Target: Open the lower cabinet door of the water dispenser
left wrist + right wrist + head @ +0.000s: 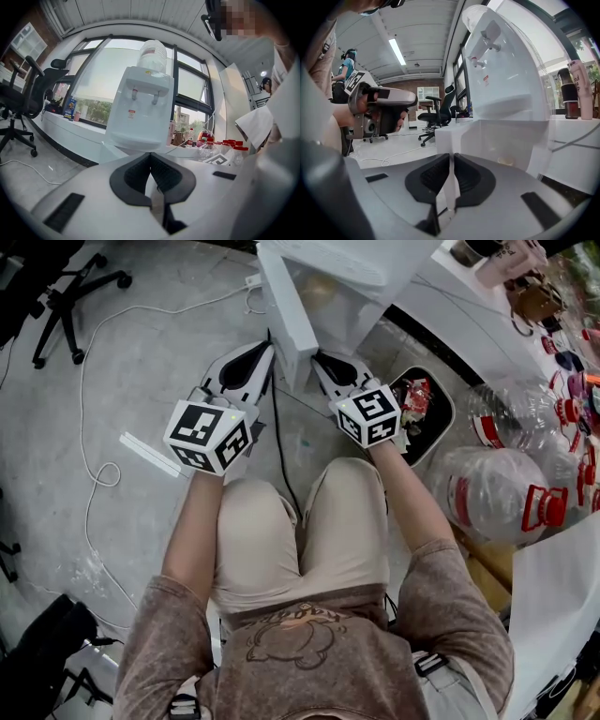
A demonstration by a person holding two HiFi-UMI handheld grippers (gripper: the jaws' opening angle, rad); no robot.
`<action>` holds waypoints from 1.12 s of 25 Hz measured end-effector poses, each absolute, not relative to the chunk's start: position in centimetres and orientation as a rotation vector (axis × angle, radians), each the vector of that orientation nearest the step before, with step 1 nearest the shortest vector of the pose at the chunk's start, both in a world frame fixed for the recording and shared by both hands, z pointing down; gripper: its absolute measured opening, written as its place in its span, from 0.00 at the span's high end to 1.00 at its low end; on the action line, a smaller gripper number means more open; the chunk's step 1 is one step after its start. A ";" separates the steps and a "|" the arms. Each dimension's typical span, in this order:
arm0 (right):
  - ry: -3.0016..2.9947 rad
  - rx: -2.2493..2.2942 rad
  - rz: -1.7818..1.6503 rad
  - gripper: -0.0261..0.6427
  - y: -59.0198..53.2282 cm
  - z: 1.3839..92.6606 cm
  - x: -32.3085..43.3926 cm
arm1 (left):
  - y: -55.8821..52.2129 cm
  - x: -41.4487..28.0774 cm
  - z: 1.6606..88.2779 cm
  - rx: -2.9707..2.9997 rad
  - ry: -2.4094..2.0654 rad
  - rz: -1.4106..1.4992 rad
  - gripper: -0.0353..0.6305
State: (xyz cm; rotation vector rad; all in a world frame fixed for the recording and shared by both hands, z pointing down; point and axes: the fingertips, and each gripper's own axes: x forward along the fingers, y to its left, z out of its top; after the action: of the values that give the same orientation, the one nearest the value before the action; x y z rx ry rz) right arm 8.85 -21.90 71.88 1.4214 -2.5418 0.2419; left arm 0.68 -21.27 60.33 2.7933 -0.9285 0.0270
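The white water dispenser [337, 263] stands in front of me, a bottle [152, 54] on top. Its lower cabinet door [286, 320] is swung out toward me, and the cabinet's inside [506, 138] shows behind it. My right gripper [322, 360] is at the door's free edge. In the right gripper view the thin white door edge [451, 180] runs between the pads, and the right gripper [451, 157] is shut on it. My left gripper [265, 351] hangs just left of the door with the jaws together and nothing in them. It [150, 157] faces the dispenser's front [140, 108].
A black bin [427, 409] with rubbish sits right of the dispenser, and big water bottles [497, 488] lie further right. Cables [94, 465] and a white strip [150, 454] lie on the floor at left. An office chair [66, 296] stands at far left.
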 end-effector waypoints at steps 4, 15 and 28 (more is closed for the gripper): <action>-2.580 1.368 0.259 0.90 -21.9 71.9 7.2 | -21.6 -0.7 60.3 2.777 -0.967 0.029 0.92; -2.683 1.221 0.279 0.91 -22.0 71.9 3.0 | -21.8 -3.4 59.9 2.755 -1.049 0.029 0.92; -2.749 1.084 0.313 0.92 -23.1 71.8 -1.7 | -22.5 -5.9 59.3 2.726 -1.133 0.000 0.92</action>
State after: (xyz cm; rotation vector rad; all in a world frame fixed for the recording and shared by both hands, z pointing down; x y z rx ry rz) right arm -1.65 -23.06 71.83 1.0842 -2.7491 0.3134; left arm -5.92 -22.46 59.31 2.7256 -1.1330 -0.0004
